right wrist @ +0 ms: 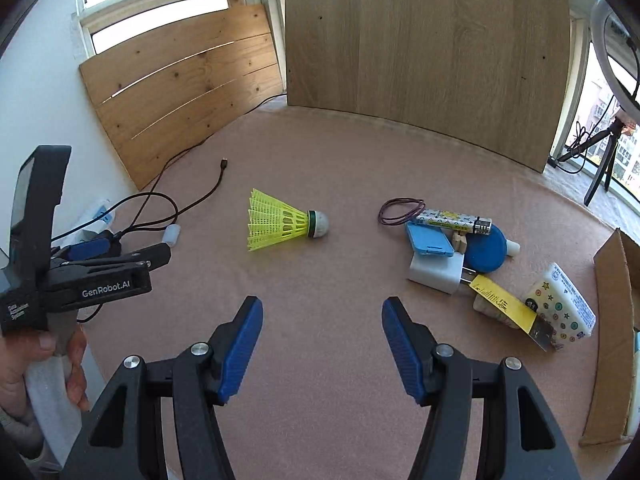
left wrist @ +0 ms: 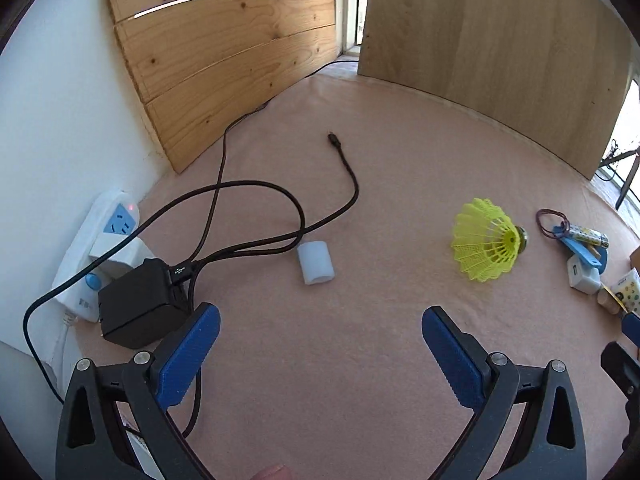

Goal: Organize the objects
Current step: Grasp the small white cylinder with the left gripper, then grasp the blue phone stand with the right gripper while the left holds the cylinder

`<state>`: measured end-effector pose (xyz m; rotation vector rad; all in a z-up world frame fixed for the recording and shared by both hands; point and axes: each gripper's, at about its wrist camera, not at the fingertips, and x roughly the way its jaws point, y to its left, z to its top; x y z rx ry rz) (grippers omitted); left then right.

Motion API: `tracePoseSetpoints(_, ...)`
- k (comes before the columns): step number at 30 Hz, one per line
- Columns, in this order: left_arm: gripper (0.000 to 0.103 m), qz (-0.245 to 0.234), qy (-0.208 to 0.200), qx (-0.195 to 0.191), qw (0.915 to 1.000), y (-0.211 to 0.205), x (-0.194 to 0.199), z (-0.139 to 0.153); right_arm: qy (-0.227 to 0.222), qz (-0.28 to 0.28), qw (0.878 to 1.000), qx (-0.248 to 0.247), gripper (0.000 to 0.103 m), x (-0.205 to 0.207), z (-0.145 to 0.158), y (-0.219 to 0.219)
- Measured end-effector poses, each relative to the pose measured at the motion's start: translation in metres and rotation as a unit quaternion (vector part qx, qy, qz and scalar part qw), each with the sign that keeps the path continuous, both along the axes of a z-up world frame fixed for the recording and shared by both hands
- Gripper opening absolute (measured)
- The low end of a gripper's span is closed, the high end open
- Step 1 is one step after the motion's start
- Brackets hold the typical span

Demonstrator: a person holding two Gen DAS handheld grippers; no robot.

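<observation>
One yellow shuttlecock lies on its side on the pink table, ahead of the right gripper, whose blue fingers stand apart with nothing between them. To its right sits a cluster: one purple hair band, one patterned lighter, one white charger. The left gripper hangs over bare cloth, fingers apart and empty, one white foam roll ahead.

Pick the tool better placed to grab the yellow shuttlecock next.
Right. The right tool is open and empty with the shuttlecock lying just ahead; the left tool faces the white roll, shuttlecock off to its side.
</observation>
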<state>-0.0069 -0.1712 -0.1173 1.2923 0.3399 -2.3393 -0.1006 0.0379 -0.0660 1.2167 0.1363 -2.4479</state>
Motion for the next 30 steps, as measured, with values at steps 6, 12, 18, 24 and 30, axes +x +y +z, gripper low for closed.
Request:
tracePoseSetpoints(6, 0.102, 0.039, -0.019, 0.013, 0.9990, -0.024, -0.015, -0.040, -0.025, 0.005, 1.000, 0.002, 0.058, 0.004, -0.015, 0.003)
tracePoseSetpoints(12, 0.103, 0.072, -0.005, 0.014, 0.9973, -0.028, -0.030, -0.045, -0.046, 0.000, 0.999, -0.002, 0.058, 0.006, -0.027, 0.015)
tracePoseSetpoints(18, 0.102, 0.070, 0.001, 0.009, 0.9975, -0.024, -0.029, -0.047, -0.045, -0.009, 0.999, -0.007, 0.058, 0.005, -0.030, 0.029)
tracePoseSetpoints(24, 0.018, 0.022, 0.021, -0.013, 0.9995, 0.003, -0.025, -0.039, -0.034, -0.032, 0.999, 0.006, 0.058, -0.002, -0.041, 0.057)
tracePoseSetpoints(30, 0.007, 0.018, 0.033, -0.001, 0.9993, 0.007, -0.019, -0.036, -0.046, -0.038, 0.998, 0.020, 0.058, -0.024, -0.066, 0.081)
